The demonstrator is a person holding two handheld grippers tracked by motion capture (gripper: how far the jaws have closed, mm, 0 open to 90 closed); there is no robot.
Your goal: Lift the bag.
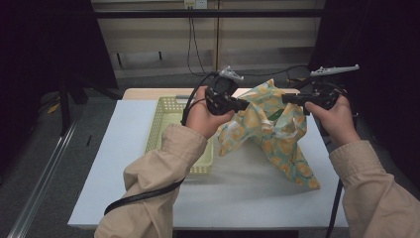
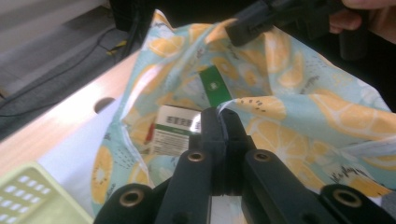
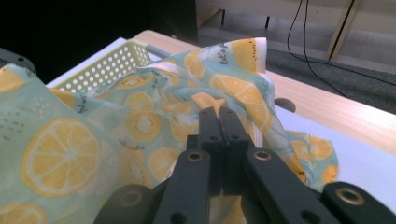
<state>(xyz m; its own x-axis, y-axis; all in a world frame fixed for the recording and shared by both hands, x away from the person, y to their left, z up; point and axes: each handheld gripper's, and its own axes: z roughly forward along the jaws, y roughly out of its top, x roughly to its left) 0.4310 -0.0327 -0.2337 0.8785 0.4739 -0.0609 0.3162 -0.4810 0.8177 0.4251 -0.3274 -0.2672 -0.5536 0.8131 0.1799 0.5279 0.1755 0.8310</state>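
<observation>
A pale green cloth bag printed with orange slices (image 1: 270, 131) hangs between my two grippers above the white table, its lower end resting on the table at the right. My left gripper (image 1: 246, 105) is shut on the bag's left rim (image 2: 233, 103). My right gripper (image 1: 284, 98) is shut on the opposite rim (image 3: 210, 100). In the left gripper view the bag's mouth gapes and a white and green box with a barcode (image 2: 172, 130) lies inside, beside a green label (image 2: 214, 86). The right gripper (image 2: 236, 29) pinches the far rim in that view.
A yellow-green perforated basket (image 1: 166, 124) stands on the table left of the bag, partly under my left forearm. The white mat (image 1: 124, 163) covers a wooden tabletop (image 3: 327, 116). Cables hang at the back wall, and dark curtains flank both sides.
</observation>
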